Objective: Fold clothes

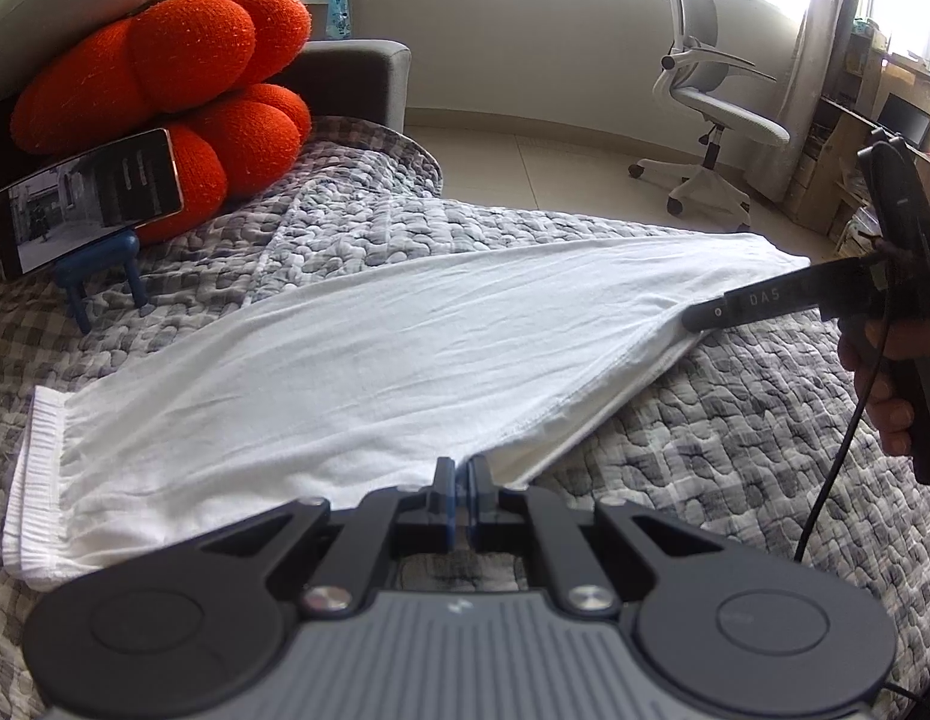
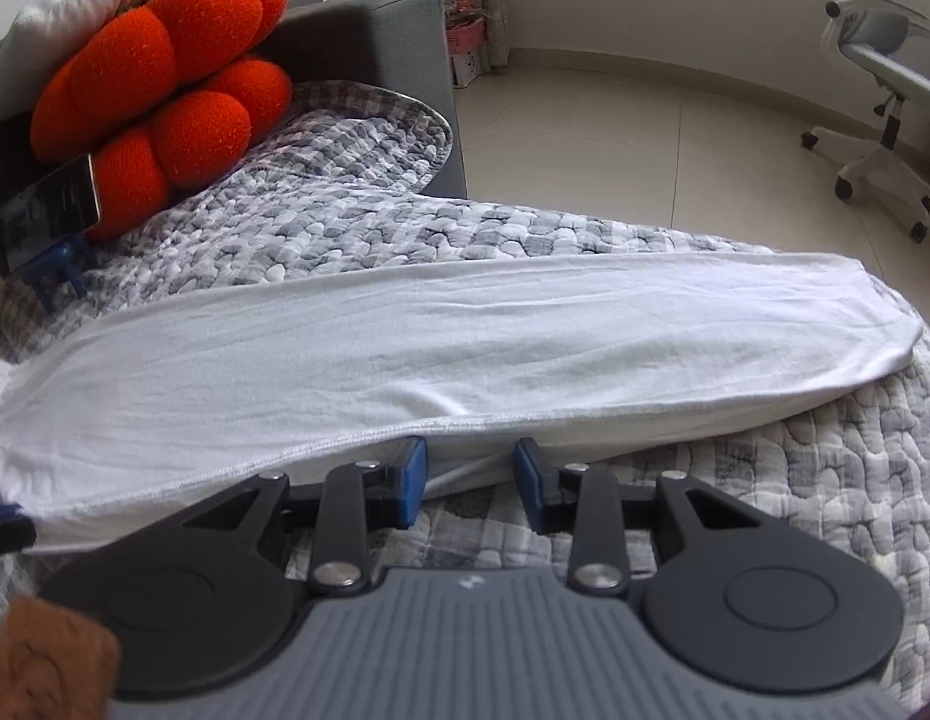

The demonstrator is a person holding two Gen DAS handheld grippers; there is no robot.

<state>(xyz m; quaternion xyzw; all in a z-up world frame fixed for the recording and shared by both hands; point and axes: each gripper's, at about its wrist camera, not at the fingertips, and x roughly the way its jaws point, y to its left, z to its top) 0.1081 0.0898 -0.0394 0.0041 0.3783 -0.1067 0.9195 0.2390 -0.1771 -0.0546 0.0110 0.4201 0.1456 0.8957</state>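
White trousers [image 1: 357, 354] lie folded lengthwise across the grey checked quilt, the ribbed waistband [image 1: 36, 474] at the left. My left gripper [image 1: 462, 471] is shut on the near seamed edge of the trousers. In the right wrist view the trousers [image 2: 465, 336] stretch from left to right. My right gripper [image 2: 468, 474] is open, its blue pads at the near hem, one on each side of the lower cloth layer. It also shows in the left wrist view [image 1: 705, 315], its finger lying on the trouser edge.
An orange pumpkin cushion [image 1: 165, 90] and a phone on a blue stand [image 1: 87, 198] sit at the back left of the quilt [image 1: 735, 420]. A white office chair [image 1: 705, 96] stands on the floor beyond the bed. A brown plush thing [image 2: 45, 660] is at the near left.
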